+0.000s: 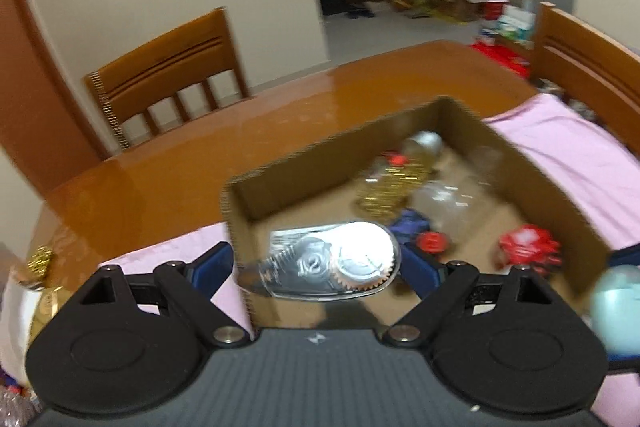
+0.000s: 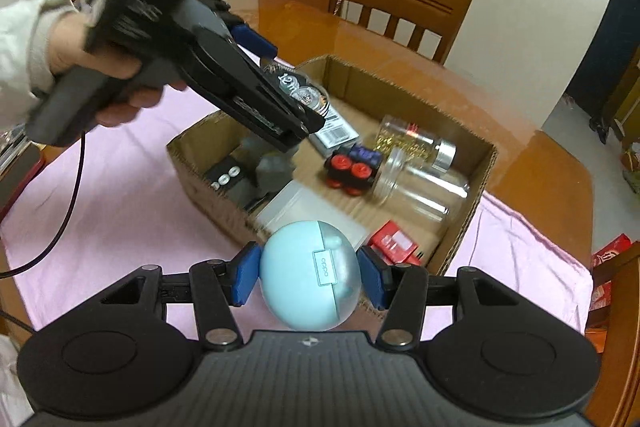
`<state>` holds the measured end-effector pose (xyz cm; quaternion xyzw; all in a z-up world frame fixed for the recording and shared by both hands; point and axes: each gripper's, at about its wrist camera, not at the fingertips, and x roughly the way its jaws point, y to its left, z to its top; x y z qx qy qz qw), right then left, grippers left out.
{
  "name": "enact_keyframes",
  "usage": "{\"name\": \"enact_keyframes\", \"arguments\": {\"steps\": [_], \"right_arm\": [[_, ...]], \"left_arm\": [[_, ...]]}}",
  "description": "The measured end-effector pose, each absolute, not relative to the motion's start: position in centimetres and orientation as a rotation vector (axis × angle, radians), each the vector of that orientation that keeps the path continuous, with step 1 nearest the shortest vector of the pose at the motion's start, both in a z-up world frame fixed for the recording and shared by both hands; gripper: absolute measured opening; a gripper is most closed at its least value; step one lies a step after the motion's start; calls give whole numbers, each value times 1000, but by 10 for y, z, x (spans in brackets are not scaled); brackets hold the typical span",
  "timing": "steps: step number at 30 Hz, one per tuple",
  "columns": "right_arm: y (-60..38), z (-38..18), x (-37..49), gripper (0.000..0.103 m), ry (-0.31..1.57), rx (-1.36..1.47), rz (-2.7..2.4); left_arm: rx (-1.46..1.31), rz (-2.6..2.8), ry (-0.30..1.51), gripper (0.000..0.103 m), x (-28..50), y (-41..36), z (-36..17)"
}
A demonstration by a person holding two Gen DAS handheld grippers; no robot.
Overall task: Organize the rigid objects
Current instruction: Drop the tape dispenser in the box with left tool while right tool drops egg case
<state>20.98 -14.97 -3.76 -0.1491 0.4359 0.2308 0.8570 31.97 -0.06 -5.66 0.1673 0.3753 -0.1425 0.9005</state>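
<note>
Cardboard box [image 2: 460, 227] at 12 o'clock: left tongs [image 1: 320, 263] pinching correction tape [image 1: 336, 259], right tongs [image 2: 310, 277] pinching earbud case [image 2: 308, 275]. Carry step; next, lower both inside, release.

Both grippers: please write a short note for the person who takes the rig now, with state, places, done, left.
Left gripper: shut on a clear correction tape dispenser, above the cardboard box.
Right gripper: shut on a light-blue earbud case, at the box's near edge.
Done: two glass jars, a red-wheeled toy, a red pack, grey items already lie in the box.
Left: set both held things into the box.
</note>
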Motion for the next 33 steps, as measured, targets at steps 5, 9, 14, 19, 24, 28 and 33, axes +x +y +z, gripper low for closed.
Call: {"name": "enact_keyframes", "arguments": {"steps": [5,9,14,19,24,28,33], "right_arm": [[-151,-40,227,58,914,-309,467],[-152,-44,249,58,917,-304,453],[-149,-52,276,58,936,-289,444],[-142,-66,296,58,961,-261,438],[-139,-64,299,82,957,-217,408],[-138,-49,284,103,927,-218,359],[-138,-33,264,103,1004,-231,192]], "left_arm": [[281,-273,773,96,311,21,-47],[219,-248,759,101,292,38,-34],[163,-201,737,102,267,50,-22],[112,-184,746,102,253,57,-18],[107,-174,747,102,245,58,-14],[115,-163,732,102,240,57,-7],[114,-145,786,102,236,53,0]]}}
